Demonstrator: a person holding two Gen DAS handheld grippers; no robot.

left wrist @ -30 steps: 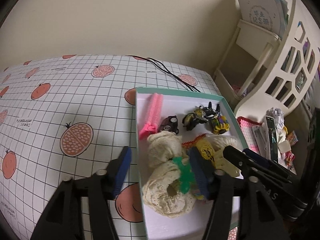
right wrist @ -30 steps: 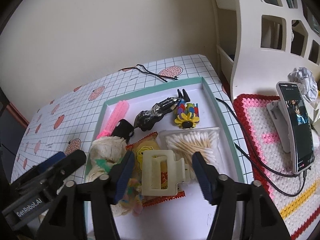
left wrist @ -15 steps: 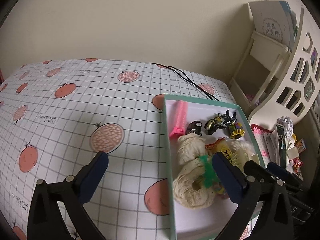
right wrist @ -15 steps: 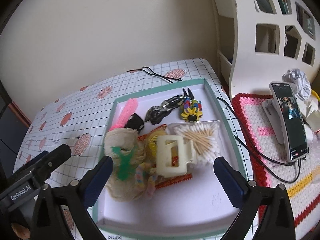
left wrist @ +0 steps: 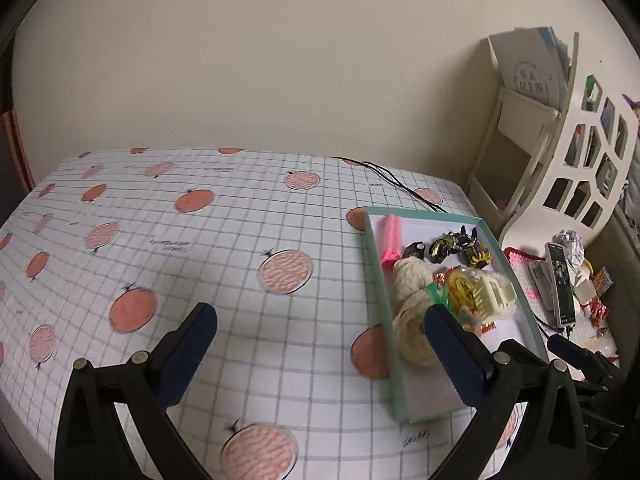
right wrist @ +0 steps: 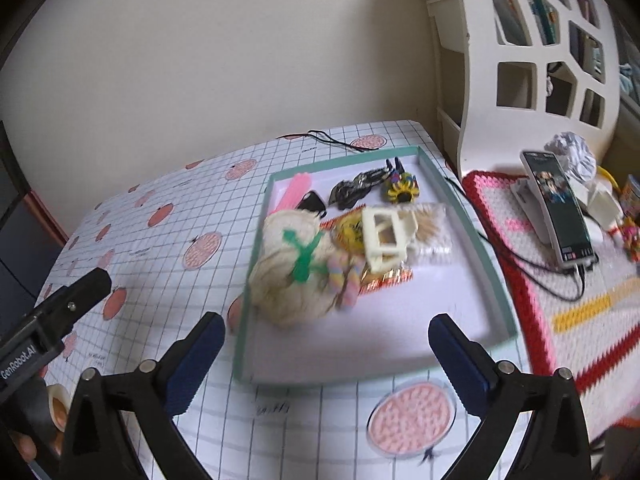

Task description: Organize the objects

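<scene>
Right wrist view: right gripper (right wrist: pixel 326 330) jaws spread wide, nothing between the pads — they hang over the near edge of the tray (right wrist: pixel 470 236). Tray = landmark, teal rim, white floor, sits on the gridded tablecloth (right wrist: pixel 168 240) w/ orange fruit print.

Inside the tray, all bunched toward its far/left half:
- cream lace scrunchies (right wrist: pixel 288 276) at the left wall, green star clip (right wrist: pixel 304 256) on top
- cream claw clip (right wrist: pixel 386 236) mid-tray, lying on a snack packet (right wrist: pixel 348 232) and touching the cotton swab pack (right wrist: pixel 430 224)
- pastel twist item (right wrist: pixel 346 284) just beside the scrunchies, blurred
- pink comb (right wrist: pixel 294 192), small black item (right wrist: pixel 312 202), dark clip (right wrist: pixel 354 190), yellow flower clip (right wrist: pixel 404 190) along the far wall

Near half of the tray floor is bare. Right of the tray: crochet mat (right wrist: pixel 560 304) w/ a phone (right wrist: pixel 558 208) on a stand, cable plugged in. White shelf (right wrist: pixel 520 72) behind the mat. Black wires (right wrist: pixel 332 140) on the cloth beyond the tray's far wall.

Left wrist view: left gripper (left wrist: pixel 320 356) jaws also fully apart, empty. Its right finger overlaps the tray's left wall; the left finger is over bare cloth, well left of the tray. Both sets of jaws opened just now. Right view is motion-blurred, small items hard to ID.
</scene>
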